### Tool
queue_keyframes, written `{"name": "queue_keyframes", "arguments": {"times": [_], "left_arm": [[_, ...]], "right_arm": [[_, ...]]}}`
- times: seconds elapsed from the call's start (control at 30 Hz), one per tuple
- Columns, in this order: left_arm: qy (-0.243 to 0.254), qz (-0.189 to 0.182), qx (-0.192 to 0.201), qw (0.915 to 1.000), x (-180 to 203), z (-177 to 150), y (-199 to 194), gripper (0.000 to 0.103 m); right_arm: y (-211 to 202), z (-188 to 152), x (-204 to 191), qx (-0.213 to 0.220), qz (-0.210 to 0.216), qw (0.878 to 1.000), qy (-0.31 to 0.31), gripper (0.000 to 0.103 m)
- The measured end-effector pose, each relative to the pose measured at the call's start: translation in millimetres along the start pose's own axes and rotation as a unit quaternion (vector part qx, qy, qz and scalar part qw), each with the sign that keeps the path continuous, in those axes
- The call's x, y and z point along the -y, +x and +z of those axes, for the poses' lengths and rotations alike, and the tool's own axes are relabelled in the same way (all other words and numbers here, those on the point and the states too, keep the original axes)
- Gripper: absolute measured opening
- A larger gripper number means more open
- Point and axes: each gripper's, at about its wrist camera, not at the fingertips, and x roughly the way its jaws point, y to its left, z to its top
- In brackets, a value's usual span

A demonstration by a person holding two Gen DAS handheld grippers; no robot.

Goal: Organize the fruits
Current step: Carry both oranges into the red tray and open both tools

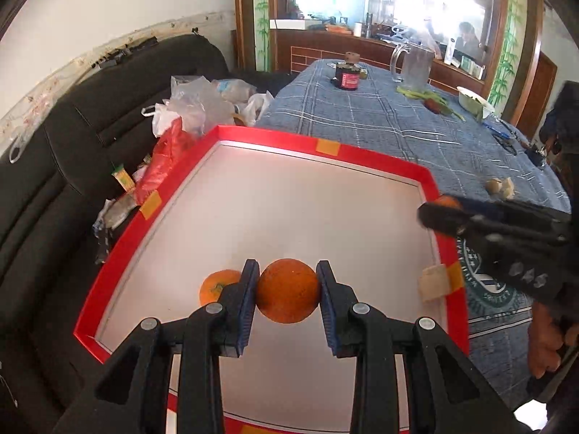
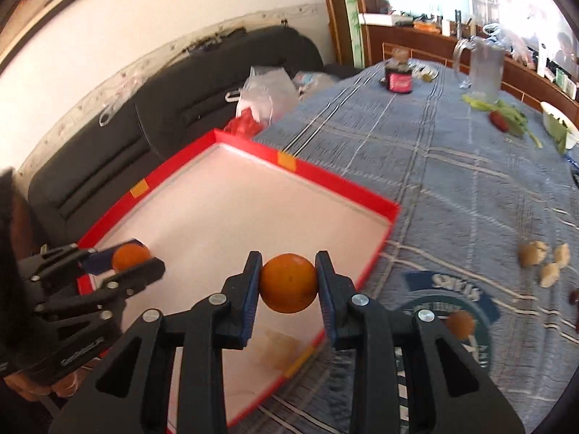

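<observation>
We log two oranges, one (image 1: 287, 291) clamped in the left gripper (image 1: 287, 289) over the red tray (image 1: 347, 150), one (image 2: 288, 283) clamped in the right gripper (image 2: 288, 282) above that tray's right edge.

Few markings could be read. The black plastic body of the right gripper (image 1: 495, 231), seen from the left wrist camera, carried pale raised characters that looked like "DAS", shown at an angle. The black plastic body of the left gripper (image 2: 125, 266), seen from the right wrist camera, bore a small pale word beginning with "Geo"; the rest was too blurred to make out. The round dark green and white emblem (image 2: 452, 311) printed on the blue checked tablecloth (image 2: 416, 166) showed lettering too blurred to read.
</observation>
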Motion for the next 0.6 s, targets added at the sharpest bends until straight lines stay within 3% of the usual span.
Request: {"name": "queue_keyframes", "arguments": {"times": [0.3, 0.37, 0.43, 0.6], "left_arm": [[0.004, 0.036, 0.011, 0.9993, -7, -4, -1, 0.033], [0.005, 0.040, 0.010, 0.9991, -6, -3, -1, 0.042], [0.007, 0.049, 0.013, 0.9987, -3, -2, -3, 0.058], [0.010, 0.057, 0.020, 0.9981, 4, 0, -7, 0.067]], "right_arm": [[26, -4, -6, -0.043, 0.009, 0.999, 0.015, 0.034], [26, -3, -3, -0.046, 0.012, 0.999, 0.024, 0.034], [19, -3, 1, -0.039, 0.028, 0.998, 0.035, 0.035], [-18, -5, 23, 0.021, 0.040, 0.997, 0.057, 0.035]]}}
